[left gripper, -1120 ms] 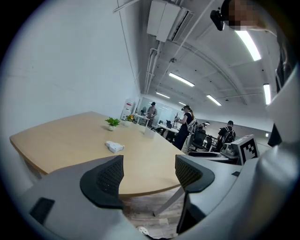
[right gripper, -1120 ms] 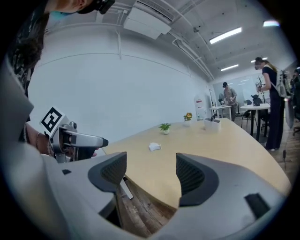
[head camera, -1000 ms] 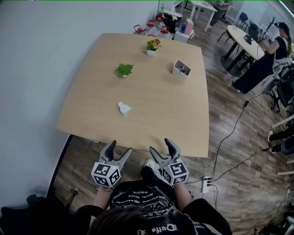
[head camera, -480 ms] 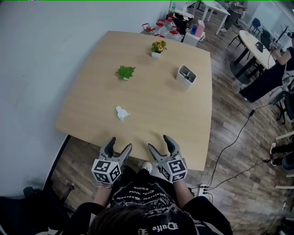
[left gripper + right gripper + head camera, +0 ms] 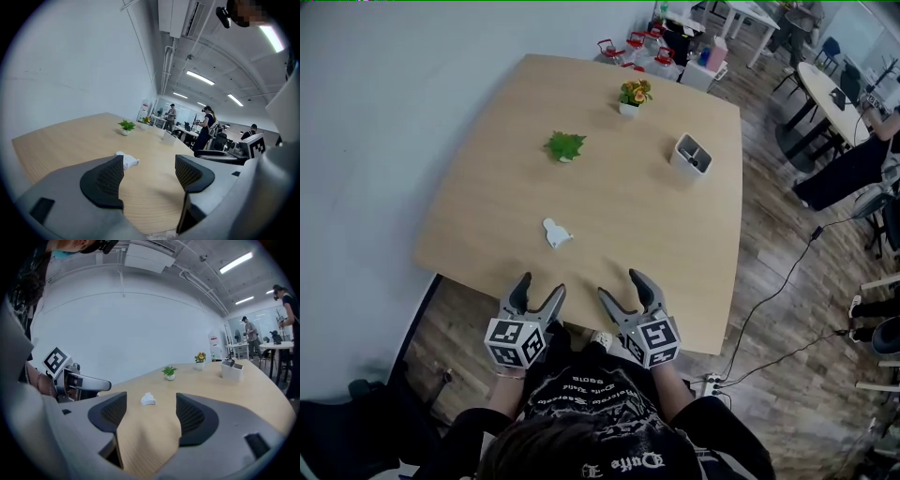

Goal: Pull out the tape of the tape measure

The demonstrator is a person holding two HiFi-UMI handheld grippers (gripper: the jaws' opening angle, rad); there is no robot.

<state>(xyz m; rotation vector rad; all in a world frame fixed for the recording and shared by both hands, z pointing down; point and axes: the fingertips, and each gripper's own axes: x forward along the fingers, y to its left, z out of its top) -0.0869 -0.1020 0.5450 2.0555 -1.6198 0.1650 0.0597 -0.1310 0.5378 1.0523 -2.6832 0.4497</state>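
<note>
A small white tape measure (image 5: 554, 232) lies on the light wooden table (image 5: 609, 187), a short way in from the near edge. It shows again as the tape measure (image 5: 128, 160) past the left jaws and the tape measure (image 5: 148, 399) between the right jaws. My left gripper (image 5: 536, 291) hovers open at the table's near edge, below the tape measure. My right gripper (image 5: 621, 285) is open beside it, to the right. Neither holds anything.
A green plant (image 5: 565, 146), a pot of orange flowers (image 5: 633, 95) and a white holder (image 5: 691, 156) stand on the far half of the table. A white wall runs along the left. Cables and a power strip (image 5: 709, 384) lie on the wooden floor at right.
Both grippers have moved a little forward, up to the table's near edge. The view has shifted slightly; the tape measure has not moved on the table.
</note>
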